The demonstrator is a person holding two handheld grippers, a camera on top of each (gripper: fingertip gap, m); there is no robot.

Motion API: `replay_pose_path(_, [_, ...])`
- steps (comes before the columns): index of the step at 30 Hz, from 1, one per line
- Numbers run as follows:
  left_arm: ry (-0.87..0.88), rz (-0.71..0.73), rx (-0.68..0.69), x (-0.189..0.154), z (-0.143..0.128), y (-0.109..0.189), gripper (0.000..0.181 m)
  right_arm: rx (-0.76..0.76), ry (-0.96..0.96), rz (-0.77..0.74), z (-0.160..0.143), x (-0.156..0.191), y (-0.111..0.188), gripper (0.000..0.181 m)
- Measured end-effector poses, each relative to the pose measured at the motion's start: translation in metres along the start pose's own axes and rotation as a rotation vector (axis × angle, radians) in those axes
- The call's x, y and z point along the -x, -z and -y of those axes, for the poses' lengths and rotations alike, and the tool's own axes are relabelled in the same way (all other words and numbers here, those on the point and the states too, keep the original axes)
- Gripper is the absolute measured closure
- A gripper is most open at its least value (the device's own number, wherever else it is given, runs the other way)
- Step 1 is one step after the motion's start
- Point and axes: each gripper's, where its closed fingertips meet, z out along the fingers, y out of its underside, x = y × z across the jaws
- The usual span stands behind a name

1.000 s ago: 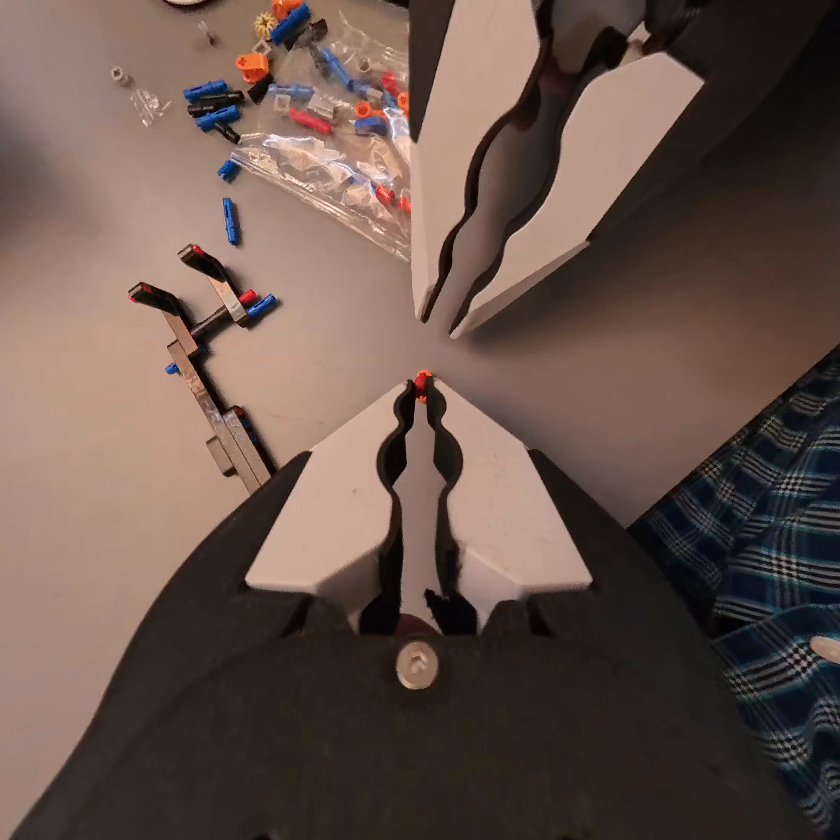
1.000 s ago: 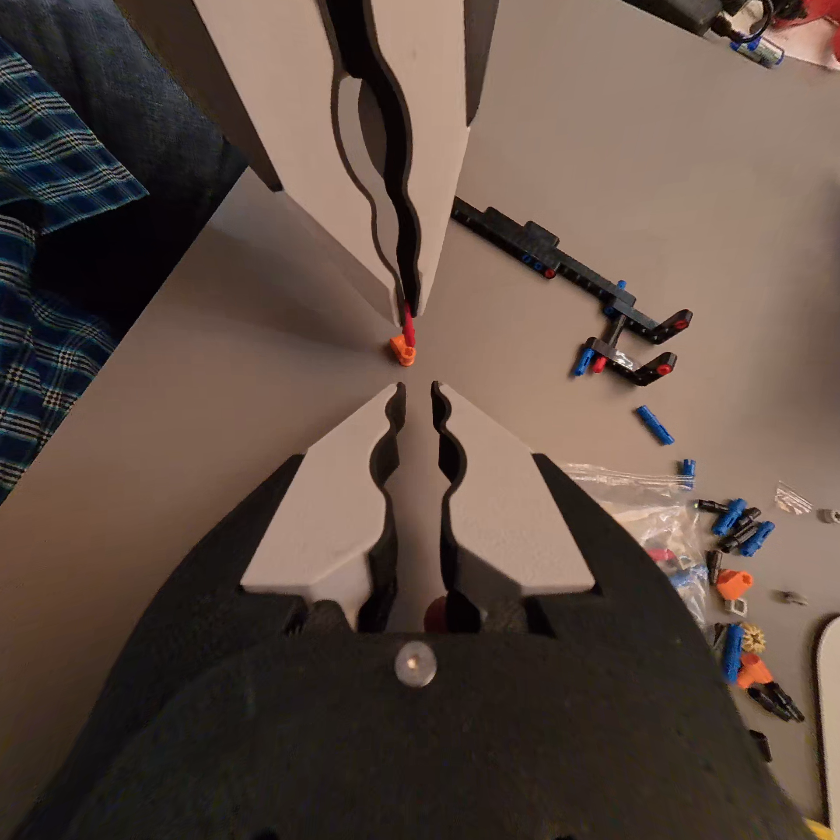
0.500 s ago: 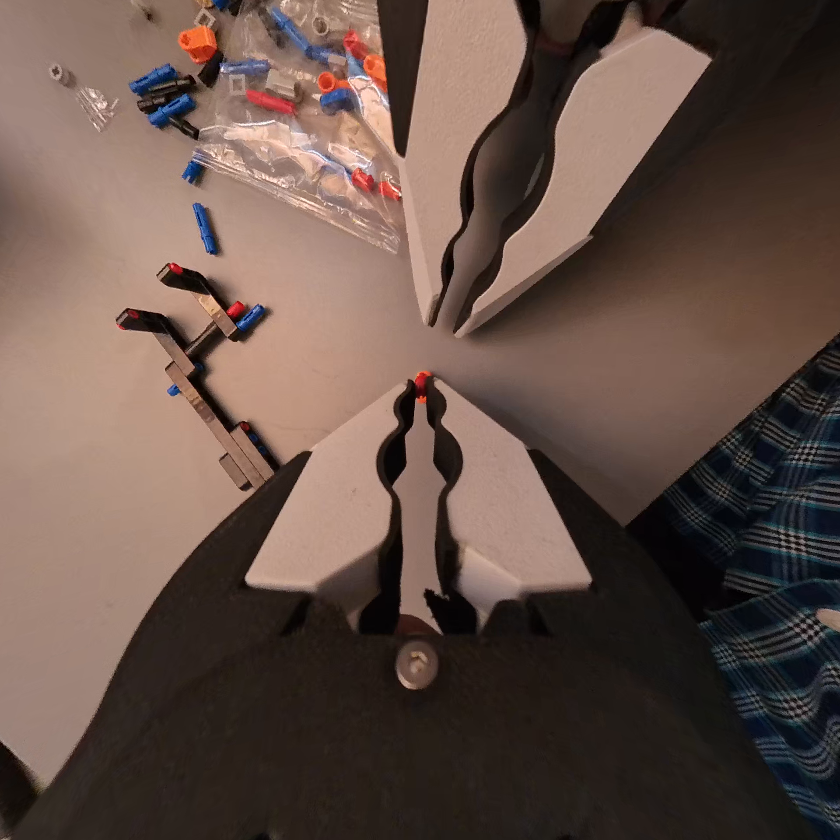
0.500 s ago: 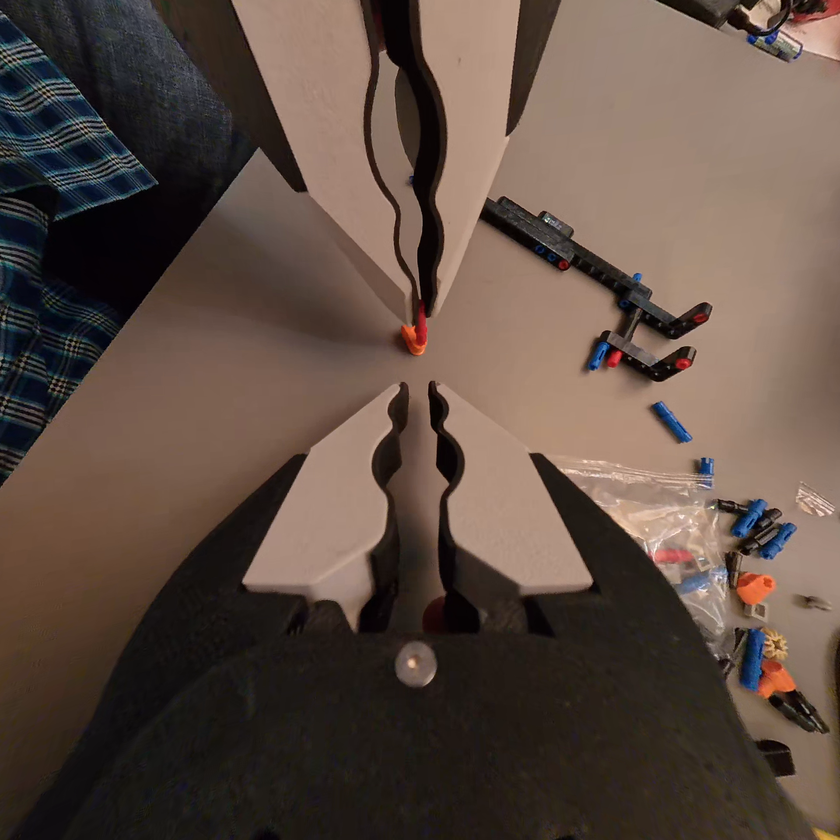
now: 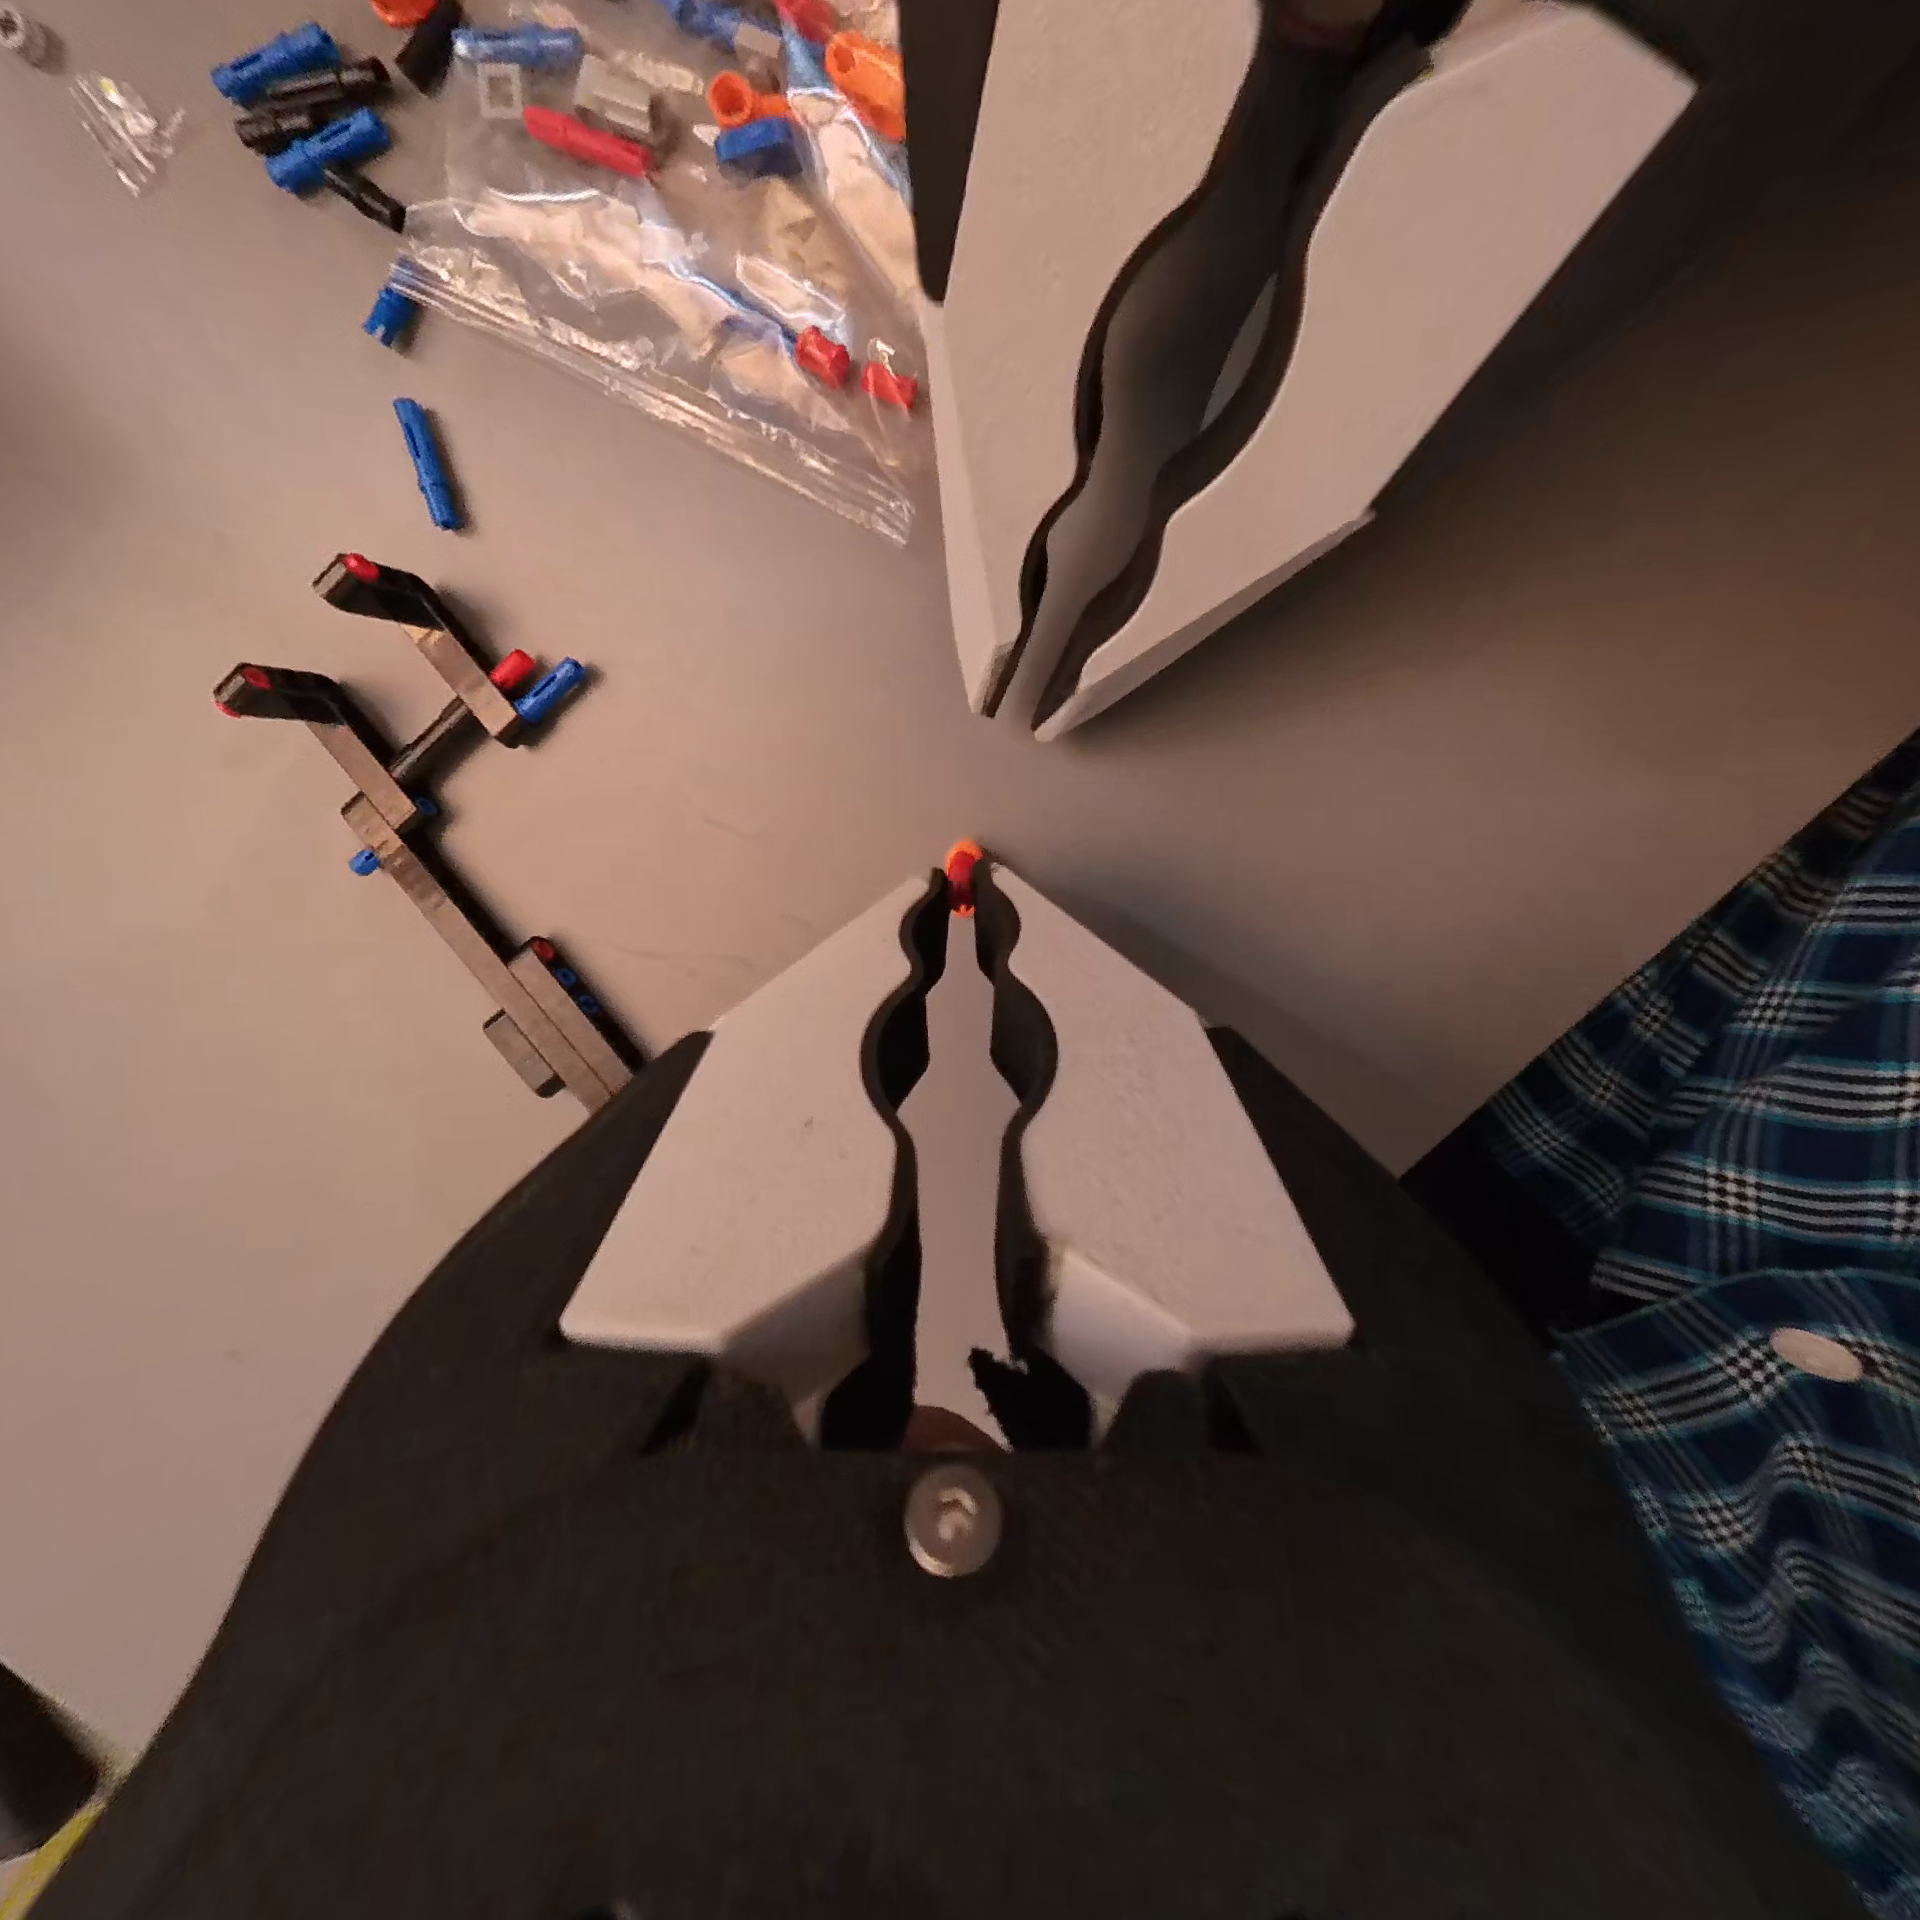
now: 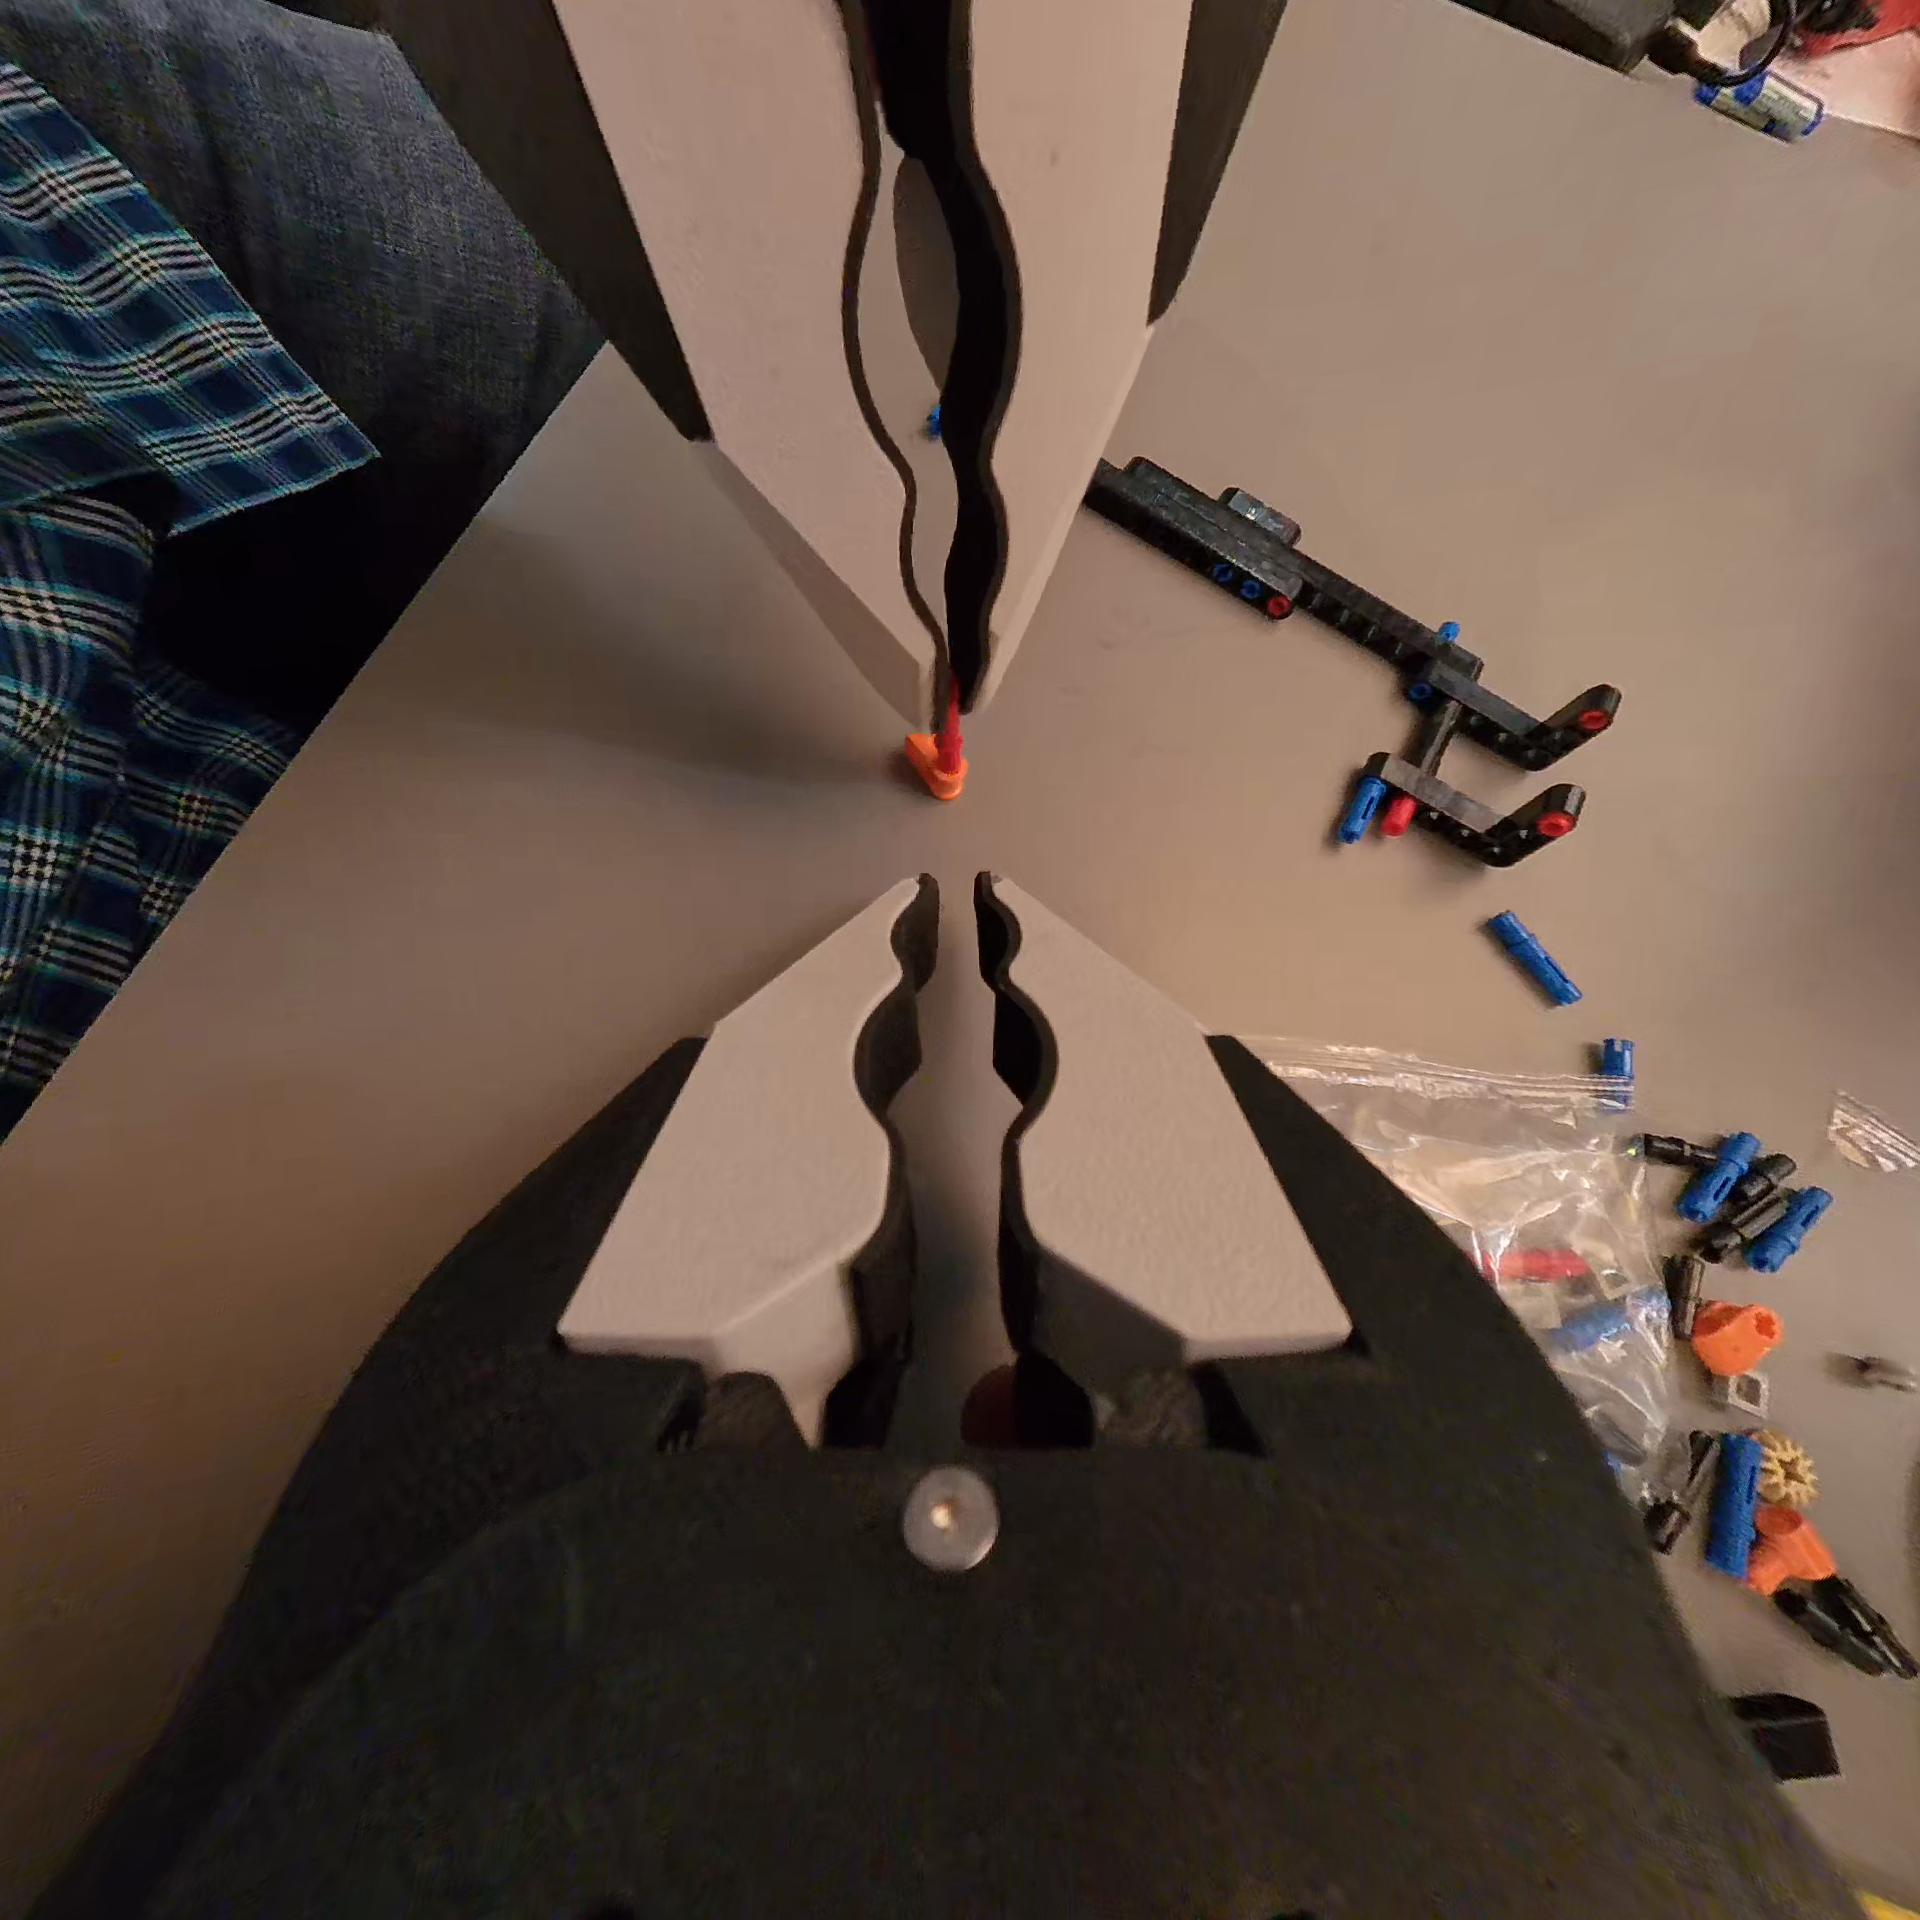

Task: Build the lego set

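Red pin (image 6: 951, 722) with orange connector (image 6: 935, 774) pinched in left hand-held gripper (image 5: 961, 883); right hand-held gripper (image 6: 956, 883) slightly apart, empty.

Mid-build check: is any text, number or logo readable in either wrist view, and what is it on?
Nothing here can be read.
Clear plastic zip bag: no print shows.
Black lego beam assembly: no legible marks.
Pale sheet with red at the table's far edge: too blurred to tell.
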Motion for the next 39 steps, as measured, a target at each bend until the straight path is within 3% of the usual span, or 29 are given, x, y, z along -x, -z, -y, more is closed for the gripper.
replay_pose_path(23, [0.031,-0.069,0.17,0.002,0.0031,-0.0047,0.179,-0.022,-0.021,0.009,0.0013,-0.0011,0.0038,0.181])
replay_pose_path(34, [0.027,0.011,0.136,0.002,0.0038,-0.0064,0.179,-0.021,-0.021,0.006,0.0006,-0.0016,0.004,0.181])
replay_pose_path(39, [0.099,-0.031,0.043,0.002,0.0088,-0.0082,0.178,-0.033,-0.038,0.006,0.0009,-0.0037,0.0068,0.178])
